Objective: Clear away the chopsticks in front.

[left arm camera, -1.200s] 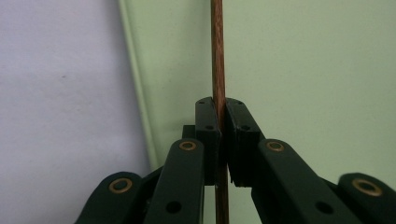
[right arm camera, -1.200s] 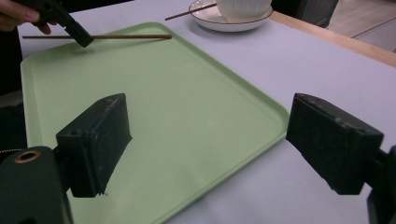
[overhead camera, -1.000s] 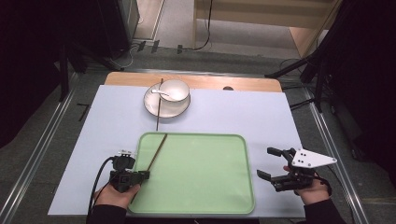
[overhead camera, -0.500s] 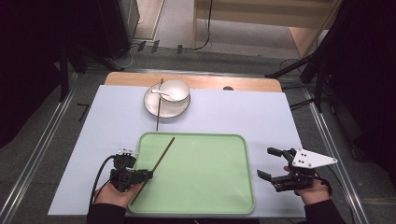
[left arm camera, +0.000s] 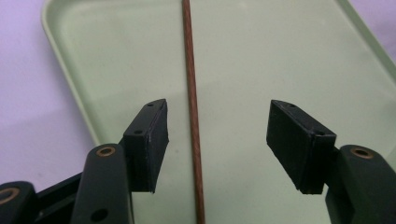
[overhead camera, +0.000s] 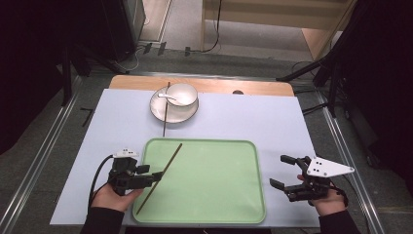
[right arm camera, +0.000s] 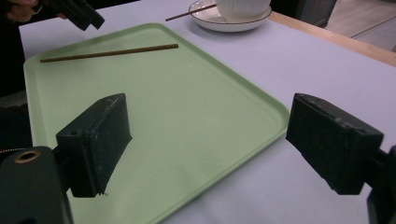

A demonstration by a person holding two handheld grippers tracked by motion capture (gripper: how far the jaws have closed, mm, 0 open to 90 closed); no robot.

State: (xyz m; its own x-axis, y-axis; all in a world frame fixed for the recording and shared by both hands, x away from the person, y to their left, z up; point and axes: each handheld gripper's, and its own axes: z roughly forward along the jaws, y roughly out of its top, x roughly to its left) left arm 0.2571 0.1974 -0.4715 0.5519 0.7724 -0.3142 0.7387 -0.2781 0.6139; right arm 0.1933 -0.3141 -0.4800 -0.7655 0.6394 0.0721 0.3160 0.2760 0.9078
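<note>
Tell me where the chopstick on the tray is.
In the high view, the chopstick lies diagonally on the green tray's left part, beside the open left gripper.

Tray [overhead camera: 209, 185]: pale green, plain. Chopstick on tray [overhead camera: 159, 178]: reddish brown, faint grain. Second chopstick [overhead camera: 165, 109] across plate: dark brown. Plate [overhead camera: 158, 108], bowl [overhead camera: 182, 94], spoon [overhead camera: 168, 97]: white, unpatterned. Table cover [overhead camera: 253, 122]: pale lavender-white; far table edge [overhead camera: 214, 85]: light wood. Left gripper [overhead camera: 152, 177]: black, brass-coloured rivets, white top piece. Right gripper [overhead camera: 285, 171]: black, white-grey plate with dark dots. Sleeves [overhead camera: 102, 222]: black.
</note>
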